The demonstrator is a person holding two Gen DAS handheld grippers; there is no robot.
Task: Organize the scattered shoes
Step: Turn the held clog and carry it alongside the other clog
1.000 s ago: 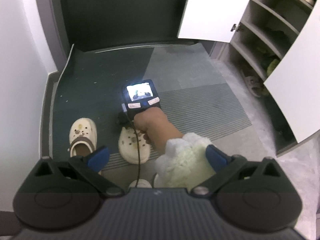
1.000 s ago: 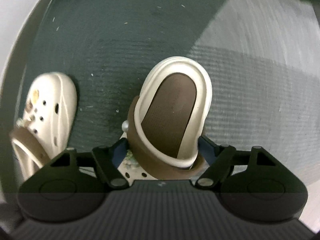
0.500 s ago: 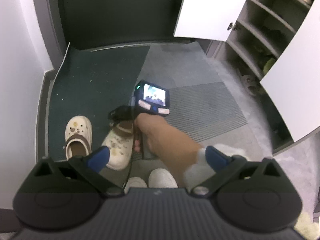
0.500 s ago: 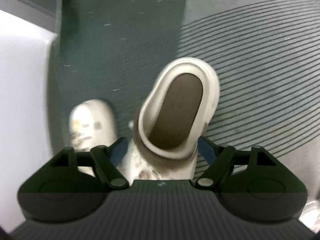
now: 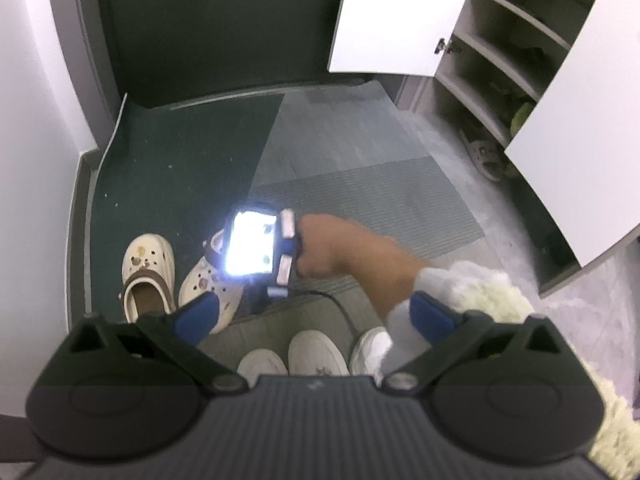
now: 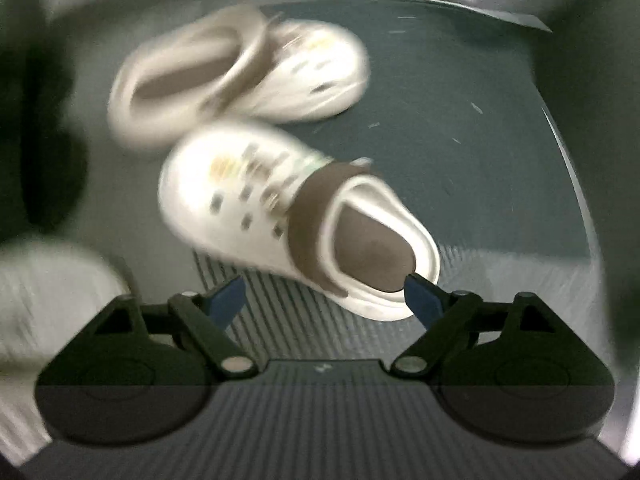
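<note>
Right gripper (image 6: 324,298): jaws opening, letting go of the near clog (image 6: 296,216); one pad sits at its heel, the other stands clear.
Left gripper (image 5: 316,312): jaws spread, holding nothing.
Near clog: on the mat (image 6: 460,120), just beside the far clog (image 6: 240,72).
Doing it well: back straight off so the pad does not drag the heel.
Long axis: near clog's toe aims up-left, heel toward the gripper; the far clog's toe aims right, so the pair is unaligned.

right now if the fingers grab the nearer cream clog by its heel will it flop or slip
The cream foam-looking clog with the brown strap has thick moulded walls, so it probably keeps its shape and feels light. Its smooth rounded heel rim may slide off the blue fingers. The brown strap looks hinged, so it might swing.
</note>
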